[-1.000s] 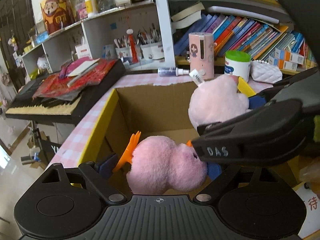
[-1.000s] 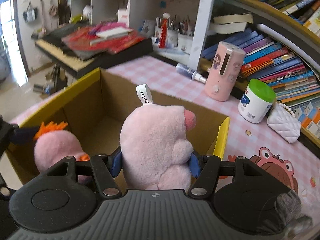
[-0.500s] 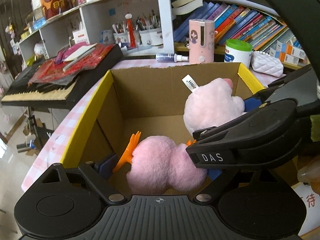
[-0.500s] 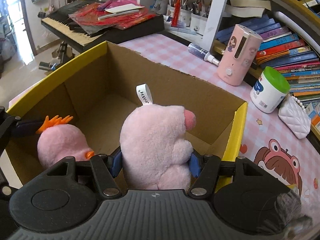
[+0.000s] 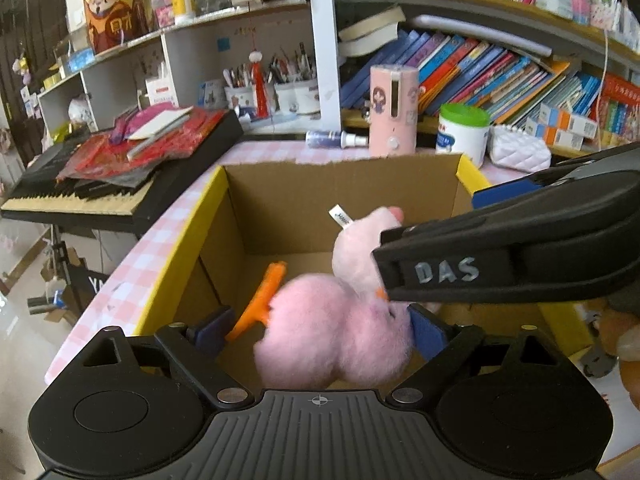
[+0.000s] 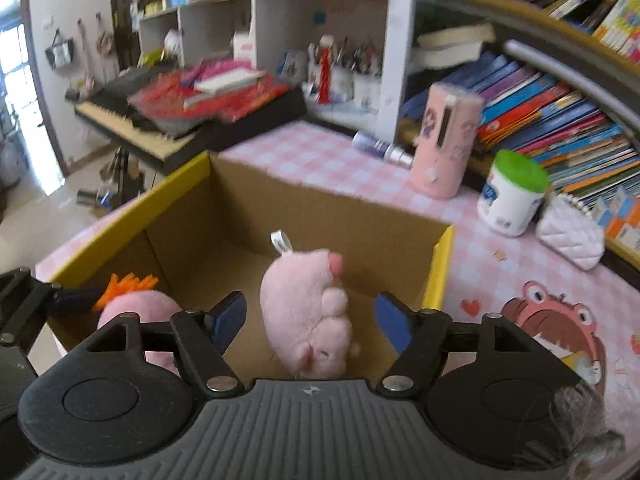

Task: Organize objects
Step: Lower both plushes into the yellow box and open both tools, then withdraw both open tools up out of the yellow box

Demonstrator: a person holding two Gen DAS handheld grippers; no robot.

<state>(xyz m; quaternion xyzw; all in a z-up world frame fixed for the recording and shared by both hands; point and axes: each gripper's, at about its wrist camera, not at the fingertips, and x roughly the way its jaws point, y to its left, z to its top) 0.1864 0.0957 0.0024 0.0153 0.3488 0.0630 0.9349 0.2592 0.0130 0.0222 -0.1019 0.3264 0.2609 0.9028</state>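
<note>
At lower centre of the right wrist view, the right tool is opening, pads clear of the pink pig plush lying in the cardboard box. The left tool is opening around the orange-crested pink plush, low in its frame.

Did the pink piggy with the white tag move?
Yes. The pink piggy dropped lower inside the cardboard box, free between the opening right hand-held gripper.

Pink plush pig, yellow-rimmed brown box — pink-checked tablecloth
</note>
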